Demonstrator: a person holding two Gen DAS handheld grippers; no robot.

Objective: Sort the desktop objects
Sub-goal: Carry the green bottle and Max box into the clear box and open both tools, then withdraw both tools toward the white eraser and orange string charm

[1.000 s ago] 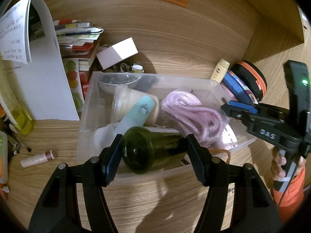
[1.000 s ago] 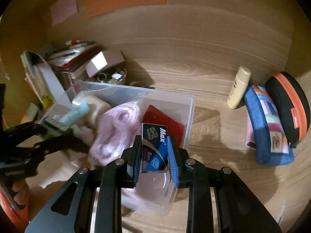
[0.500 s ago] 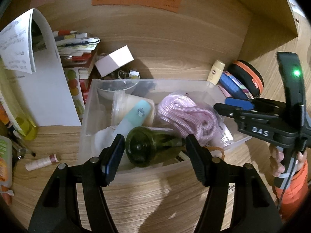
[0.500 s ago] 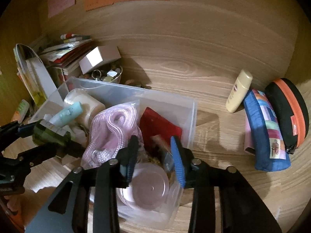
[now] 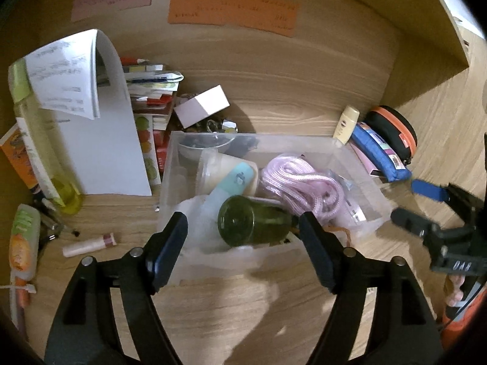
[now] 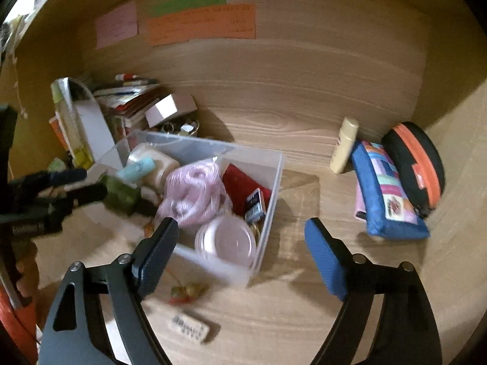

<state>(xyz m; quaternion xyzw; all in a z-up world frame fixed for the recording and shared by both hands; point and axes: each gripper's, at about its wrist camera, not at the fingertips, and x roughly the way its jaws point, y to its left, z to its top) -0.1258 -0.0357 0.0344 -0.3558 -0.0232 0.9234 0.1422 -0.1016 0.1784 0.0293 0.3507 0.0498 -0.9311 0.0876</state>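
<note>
Both pairs of fingers have just been opening. The small blue box, a second ago clamped in the right gripper [image 6: 240, 243], now lies in the clear bin [image 6: 274, 179], leaning on a red pouch [image 6: 240, 182]. The green bottle [image 5: 252, 220], gripped by the left gripper [image 5: 243, 243] a second ago, now lies on its side in the bin, free.

Left fingers [image 5: 170, 243]: wide apart, nothing held; the bottle's base sits between and just beyond the tips, clear of both pads. Past it, pink cord [image 5: 301, 182] and a teal tube [image 5: 234, 179], all inside the bin.

Right fingers [image 6: 158, 249]: wide apart, empty, over the bin's near corner and bare tabletop [image 6: 304, 304]. Blue box [image 6: 255, 206] just beyond the tips, beside a round pink lid [image 6: 231, 240]. Further right, well apart from the bin, a blue pencil case [image 6: 386, 194].
</note>
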